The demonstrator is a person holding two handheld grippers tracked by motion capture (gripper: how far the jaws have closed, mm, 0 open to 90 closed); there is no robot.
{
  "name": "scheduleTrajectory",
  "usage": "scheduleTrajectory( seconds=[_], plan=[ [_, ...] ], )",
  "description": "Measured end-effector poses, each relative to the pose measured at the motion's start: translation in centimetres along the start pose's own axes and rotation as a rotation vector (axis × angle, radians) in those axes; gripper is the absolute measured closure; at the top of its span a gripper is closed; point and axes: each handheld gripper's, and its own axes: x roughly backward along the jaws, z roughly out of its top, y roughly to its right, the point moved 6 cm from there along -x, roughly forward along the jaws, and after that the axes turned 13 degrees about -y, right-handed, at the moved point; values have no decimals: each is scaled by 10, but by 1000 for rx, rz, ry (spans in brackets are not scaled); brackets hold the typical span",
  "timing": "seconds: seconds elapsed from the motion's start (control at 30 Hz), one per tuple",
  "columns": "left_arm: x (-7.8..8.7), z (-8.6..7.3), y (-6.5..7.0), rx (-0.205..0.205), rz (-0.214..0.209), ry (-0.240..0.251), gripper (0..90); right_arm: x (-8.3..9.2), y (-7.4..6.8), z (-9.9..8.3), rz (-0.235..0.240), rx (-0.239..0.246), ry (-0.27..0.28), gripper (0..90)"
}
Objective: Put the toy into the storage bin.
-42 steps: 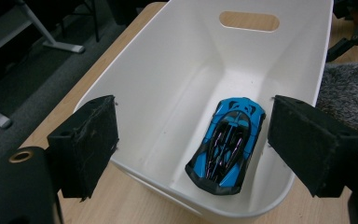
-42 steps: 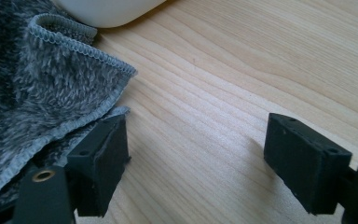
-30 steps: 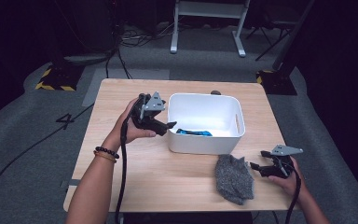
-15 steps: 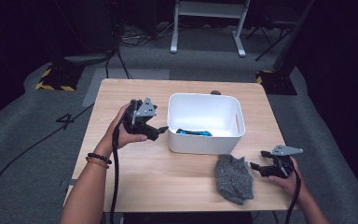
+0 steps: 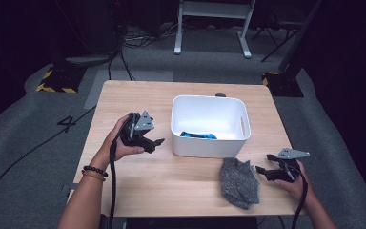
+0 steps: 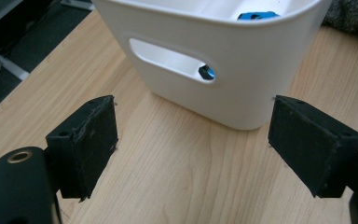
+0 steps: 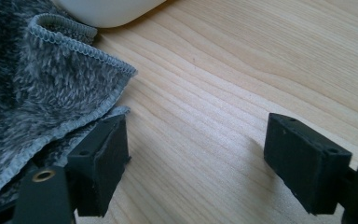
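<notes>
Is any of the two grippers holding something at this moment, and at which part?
Nothing is held. The left gripper stands open before the white bin; the right gripper stands open beside the grey cloth.

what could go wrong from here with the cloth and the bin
The right tool is open beside the grey cloth, one pad at its hem; closing may catch only the edge, so it could slip. The cloth lies against the white bin, so dragging might nudge it.
</notes>
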Motion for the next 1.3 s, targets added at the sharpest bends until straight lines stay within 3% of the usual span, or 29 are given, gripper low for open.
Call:
scheduleTrajectory(
  seconds=[0.3, 0.67, 0.7, 0.73, 0.87, 0.93, 0.97, 1.0, 1.03, 1.13, 1.3],
  plan=[
    [-8, -21, 6, 19, 5, -35, 165, 0, 0, 0, 0, 0, 0, 219],
    [-21, -50, 19, 53, -18, -68, 164, 0, 0, 0, 0, 0, 0, 219],
    [-23, -54, 21, 57, -30, -74, 163, 0, 0, 0, 0, 0, 0, 219],
    [-26, -59, 22, 76, -85, -98, 163, 0, 0, 0, 0, 0, 0, 219],
    [-27, -66, 23, 79, -36, -89, 163, 0, 0, 0, 0, 0, 0, 219],
    [-29, -71, 24, 89, -59, -107, 163, 0, 0, 0, 0, 0, 0, 219],
    [-30, -75, 25, 113, -89, -110, 163, 0, 0, 0, 1, 0, 0, 219],
    [-30, -75, 25, 113, -89, -110, 163, 0, 0, 0, 1, 0, 0, 219],
    [-31, -80, 25, 113, -44, -105, 163, 0, 0, 0, 1, -1, 1, 219],
    [-33, -88, 28, 133, -68, -124, 163, 0, 0, 0, 1, 0, 1, 219],
    [-35, -98, 33, 151, -64, -133, 163, 0, 0, 0, 2, -1, 1, 219]
  ],
)
